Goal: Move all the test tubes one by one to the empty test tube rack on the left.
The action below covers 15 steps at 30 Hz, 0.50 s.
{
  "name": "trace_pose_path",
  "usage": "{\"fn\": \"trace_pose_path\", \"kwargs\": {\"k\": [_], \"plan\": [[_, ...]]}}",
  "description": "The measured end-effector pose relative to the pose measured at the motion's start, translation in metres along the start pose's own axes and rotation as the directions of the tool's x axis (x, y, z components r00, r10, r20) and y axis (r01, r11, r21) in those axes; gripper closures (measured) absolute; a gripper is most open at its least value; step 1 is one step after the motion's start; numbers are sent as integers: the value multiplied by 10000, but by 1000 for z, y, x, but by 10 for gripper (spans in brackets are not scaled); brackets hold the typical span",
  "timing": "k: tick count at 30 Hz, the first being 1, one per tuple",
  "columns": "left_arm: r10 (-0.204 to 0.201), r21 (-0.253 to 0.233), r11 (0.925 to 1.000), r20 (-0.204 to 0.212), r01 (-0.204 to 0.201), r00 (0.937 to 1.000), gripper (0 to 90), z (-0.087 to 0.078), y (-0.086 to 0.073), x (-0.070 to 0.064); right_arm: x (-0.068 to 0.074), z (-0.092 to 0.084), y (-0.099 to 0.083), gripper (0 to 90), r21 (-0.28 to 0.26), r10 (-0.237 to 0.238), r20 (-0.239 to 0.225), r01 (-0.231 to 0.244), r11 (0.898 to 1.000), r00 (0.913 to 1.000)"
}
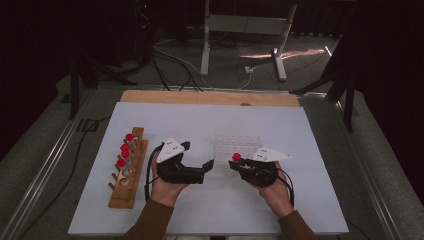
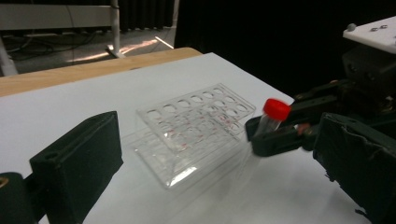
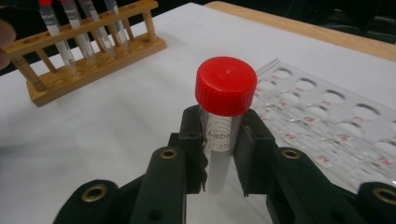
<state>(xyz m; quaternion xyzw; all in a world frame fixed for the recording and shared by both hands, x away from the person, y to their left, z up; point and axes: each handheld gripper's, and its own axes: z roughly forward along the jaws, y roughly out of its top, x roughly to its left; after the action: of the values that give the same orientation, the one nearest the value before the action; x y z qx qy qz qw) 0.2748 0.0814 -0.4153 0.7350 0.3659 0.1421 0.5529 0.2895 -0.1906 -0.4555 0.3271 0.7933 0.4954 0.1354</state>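
Red-capped clear tube (image 3: 223, 116) sat clamped in my right gripper (image 3: 219, 154), held just beside the clear plastic rack (image 2: 196, 128) on the white table (image 1: 280, 210). My left gripper (image 2: 210, 186) hung released, empty. Looked like the transfer step; next needed lining the round tube over a hole, upright. Wooden rack (image 1: 127, 175) held more tubes.

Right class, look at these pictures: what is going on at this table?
A person holds a two-jaw gripper in each hand over a white-covered table. The right gripper is shut on a red-capped test tube, held upright just beside the clear plastic tube rack, whose holes look empty. The left gripper is open and holds nothing. Four more red-capped tubes stand in the wooden rack at the table's left.
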Motion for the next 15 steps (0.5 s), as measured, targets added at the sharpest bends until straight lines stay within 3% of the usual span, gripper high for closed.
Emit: {"fn": "trace_pose_path", "kwargs": {"k": [6, 15], "plan": [[107, 199, 9997, 392, -115, 9992, 80, 14, 1, -9, 5, 6, 0, 740, 141, -71, -142, 73, 9999, 9999], [510, 561, 9968, 1121, -576, 9924, 343, 39, 1, -24, 12, 9, 0, 740, 248, -276, -320, 284, 9993, 9991]]}}
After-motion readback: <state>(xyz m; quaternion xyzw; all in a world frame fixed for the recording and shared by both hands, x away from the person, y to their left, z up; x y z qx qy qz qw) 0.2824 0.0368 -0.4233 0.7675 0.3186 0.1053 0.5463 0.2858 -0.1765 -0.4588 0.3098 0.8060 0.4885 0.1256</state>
